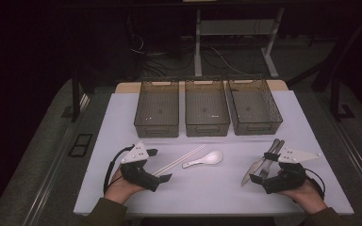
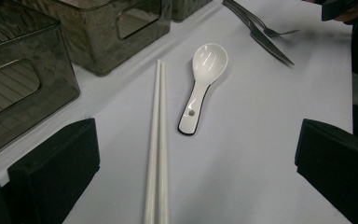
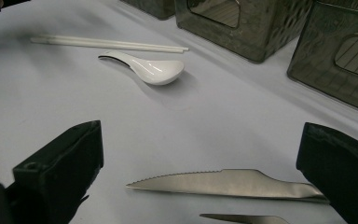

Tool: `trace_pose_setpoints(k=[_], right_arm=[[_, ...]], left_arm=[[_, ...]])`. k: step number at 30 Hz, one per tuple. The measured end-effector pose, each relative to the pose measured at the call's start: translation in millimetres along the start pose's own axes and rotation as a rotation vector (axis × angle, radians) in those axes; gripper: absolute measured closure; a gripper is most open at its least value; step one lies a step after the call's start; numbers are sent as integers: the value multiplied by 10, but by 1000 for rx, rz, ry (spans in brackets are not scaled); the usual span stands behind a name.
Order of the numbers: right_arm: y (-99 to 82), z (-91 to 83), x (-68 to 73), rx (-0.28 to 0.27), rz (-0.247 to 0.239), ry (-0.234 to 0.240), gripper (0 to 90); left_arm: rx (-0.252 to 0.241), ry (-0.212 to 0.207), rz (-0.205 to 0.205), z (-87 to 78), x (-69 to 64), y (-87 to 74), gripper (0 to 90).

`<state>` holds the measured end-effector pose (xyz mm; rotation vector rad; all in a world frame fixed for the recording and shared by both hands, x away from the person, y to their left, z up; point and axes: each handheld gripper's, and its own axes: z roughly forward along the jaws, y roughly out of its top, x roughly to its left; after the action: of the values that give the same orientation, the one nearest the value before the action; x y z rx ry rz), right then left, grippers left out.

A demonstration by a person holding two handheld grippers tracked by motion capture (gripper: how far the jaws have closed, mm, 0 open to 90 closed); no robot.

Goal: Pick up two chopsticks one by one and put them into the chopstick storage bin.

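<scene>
A pair of white chopsticks (image 1: 179, 160) lies on the white table, with a white ceramic spoon (image 1: 203, 160) just to its right. Farther right, a steel knife (image 1: 253, 170) and a fork (image 1: 267, 165) lie side by side. My left gripper (image 1: 159, 165) rests at the near end of the chopsticks, open, with the chopsticks (image 2: 157, 140) running up between its jaws and the spoon (image 2: 200, 84) beyond. My right gripper (image 1: 261, 167) is open at the knife's tip; the knife blade (image 3: 228, 183) lies between its jaws, untouched. Its view also shows the spoon (image 3: 151, 67) and the chopsticks (image 3: 112, 44).
Three dark see-through bins (image 1: 156, 110) (image 1: 206, 110) (image 1: 254, 108) stand in a row at the back of the table (image 1: 122, 122). Their walls (image 2: 28, 79) (image 3: 242, 23) rise close ahead of both grippers. Each gripper is held by a hand near the front edge.
</scene>
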<state>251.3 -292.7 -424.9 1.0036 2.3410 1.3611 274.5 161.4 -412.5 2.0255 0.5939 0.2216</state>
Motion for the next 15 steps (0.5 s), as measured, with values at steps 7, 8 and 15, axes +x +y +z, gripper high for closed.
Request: trace_pose_setpoints(k=[7,8,15], right_arm=[[1,-7,1,2,9,15,8],[1,-7,-1,1,10,17,8],[-3,4,-7,7,11,31,8]], left_arm=[[10,-7,7,8,-20,9,0],[12,-7,8,9,-21,14,0],[11,-2,12,14,-31,54,4]])
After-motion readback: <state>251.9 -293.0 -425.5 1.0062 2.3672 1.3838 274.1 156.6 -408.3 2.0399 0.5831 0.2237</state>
